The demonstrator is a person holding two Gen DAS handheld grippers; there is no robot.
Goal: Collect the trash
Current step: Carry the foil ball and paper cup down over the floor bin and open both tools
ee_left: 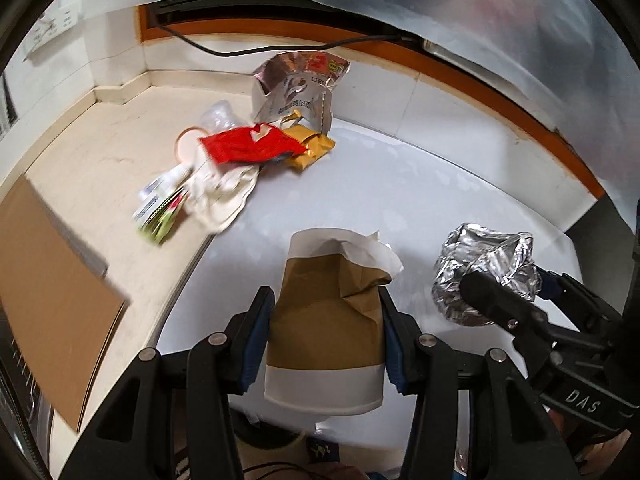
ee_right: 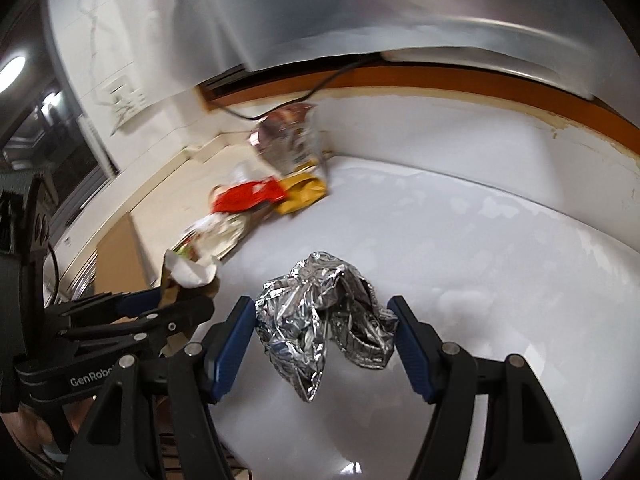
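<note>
Crumpled foil ball (ee_right: 326, 330), light and easily crushed, sits pinched in the right gripper (ee_right: 326, 344); the left gripper (ee_left: 326, 338) clamps the dented paper cup (ee_left: 326, 320) mid-wall.

— Any lettering you can read?
— "DAS" in white on the right gripper (ee_left: 500, 276), lower right of the left wrist view. "GenRobo", cut off, on the left gripper (ee_right: 176, 304), lower left of the right wrist view.
— The silver snack bag (ee_left: 302, 84)?
— Print too blurred to read.
</note>
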